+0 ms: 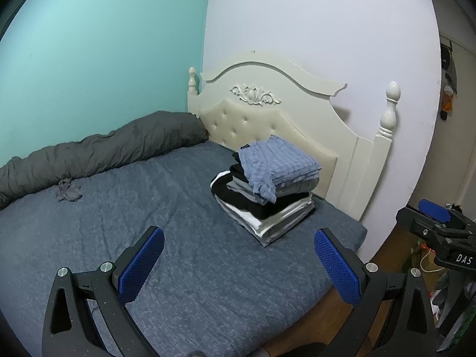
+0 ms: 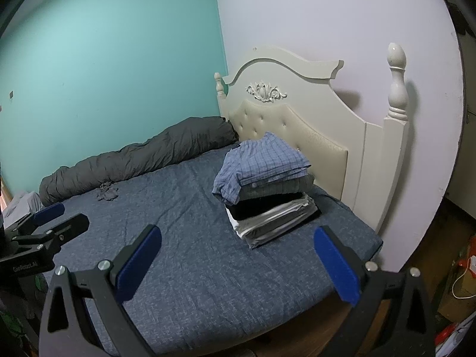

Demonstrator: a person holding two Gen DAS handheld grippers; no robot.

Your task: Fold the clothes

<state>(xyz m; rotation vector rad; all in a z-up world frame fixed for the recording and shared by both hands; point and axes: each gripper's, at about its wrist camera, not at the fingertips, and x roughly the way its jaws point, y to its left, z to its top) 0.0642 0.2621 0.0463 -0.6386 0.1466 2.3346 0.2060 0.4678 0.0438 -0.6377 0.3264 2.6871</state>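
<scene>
A stack of folded clothes (image 1: 267, 196) sits on the blue bed (image 1: 148, 208) near the headboard, with a blue checked shirt (image 1: 276, 160) on top. It also shows in the right wrist view (image 2: 267, 202). A small crumpled grey garment (image 1: 69, 192) lies near the far side of the bed, also visible in the right wrist view (image 2: 107, 192). My left gripper (image 1: 239, 263) is open and empty, above the bed's near edge, short of the stack. My right gripper (image 2: 238, 263) is open and empty, also short of the stack.
A rolled grey duvet (image 1: 98, 151) lies along the teal wall. A cream headboard (image 1: 267, 110) stands behind the stack. Cluttered floor lies right of the bed (image 2: 464, 282). The right gripper shows at the edge of the left view (image 1: 437, 223).
</scene>
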